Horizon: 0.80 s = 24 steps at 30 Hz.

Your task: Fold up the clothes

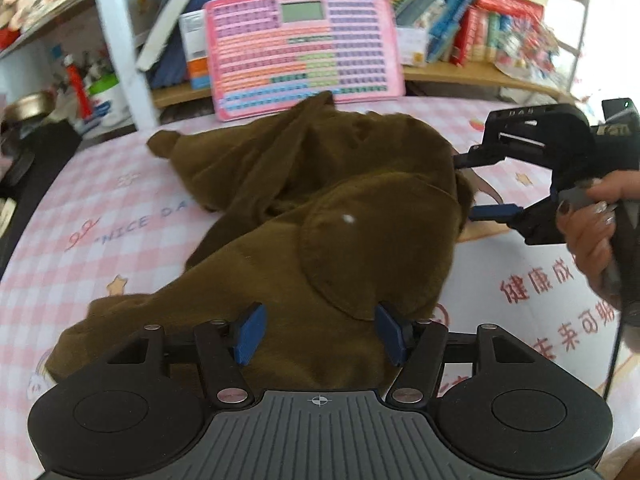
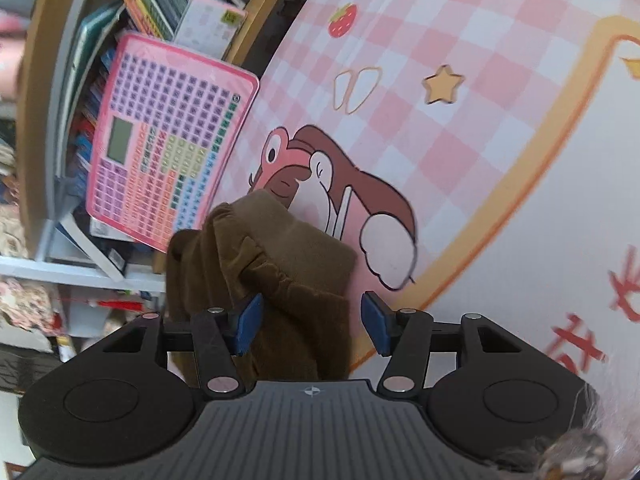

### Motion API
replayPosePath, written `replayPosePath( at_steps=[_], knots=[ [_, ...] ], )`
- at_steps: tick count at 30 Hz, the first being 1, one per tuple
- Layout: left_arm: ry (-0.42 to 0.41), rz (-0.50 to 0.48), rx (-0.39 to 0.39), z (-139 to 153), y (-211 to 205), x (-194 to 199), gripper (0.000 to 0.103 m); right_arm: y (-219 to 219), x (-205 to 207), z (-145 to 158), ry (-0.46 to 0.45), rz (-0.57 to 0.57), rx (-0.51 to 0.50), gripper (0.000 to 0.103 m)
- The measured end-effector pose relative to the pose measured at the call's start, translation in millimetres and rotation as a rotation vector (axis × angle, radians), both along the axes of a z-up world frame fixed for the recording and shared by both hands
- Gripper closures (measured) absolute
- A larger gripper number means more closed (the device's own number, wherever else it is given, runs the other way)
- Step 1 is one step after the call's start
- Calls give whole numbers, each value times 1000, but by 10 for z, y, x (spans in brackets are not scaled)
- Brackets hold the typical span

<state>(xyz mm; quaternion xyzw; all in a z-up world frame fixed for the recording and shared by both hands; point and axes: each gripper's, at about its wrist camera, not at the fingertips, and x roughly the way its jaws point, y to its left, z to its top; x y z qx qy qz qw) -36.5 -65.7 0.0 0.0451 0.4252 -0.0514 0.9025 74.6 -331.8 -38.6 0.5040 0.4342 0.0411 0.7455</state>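
A crumpled olive-brown garment [image 1: 320, 208] lies on the pink checked table mat [image 1: 100, 200]. My left gripper [image 1: 320, 334] is open, its blue pads on either side of the garment's near part. My right gripper [image 1: 476, 188] is open at the garment's right edge, held side-on by a hand. In the right wrist view the right gripper [image 2: 312, 324] is open with the garment's gathered edge [image 2: 280, 264] lying between its pads, closer to the left pad.
A pink keyboard toy [image 1: 300, 48] leans against a bookshelf [image 1: 460, 72] behind the table. Jars and bottles [image 1: 84, 92] stand at the far left. The mat carries a cartoon print [image 2: 340, 192] and red characters [image 1: 552, 280] on the right.
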Motion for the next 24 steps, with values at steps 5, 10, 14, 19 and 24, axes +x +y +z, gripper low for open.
replayPosePath(
  at_steps=[5, 10, 14, 19, 24],
  knots=[
    [-2, 50, 1, 44, 140, 7, 42, 194, 112, 25, -27, 12, -79, 65],
    [-18, 64, -22, 112, 252, 34, 42, 221, 159, -40, -30, -11, -113, 95],
    [-64, 55, -67, 228, 407, 66, 42, 10, 39, 140, -130, -107, -17, 97],
    [-147, 48, -109, 377, 622, 171, 42, -290, -70, 947, -430, -210, 3, 98],
    [-216, 61, -166, 489, 933, 216, 42, -201, -44, 2047, -752, -204, -71, 98]
  ],
)
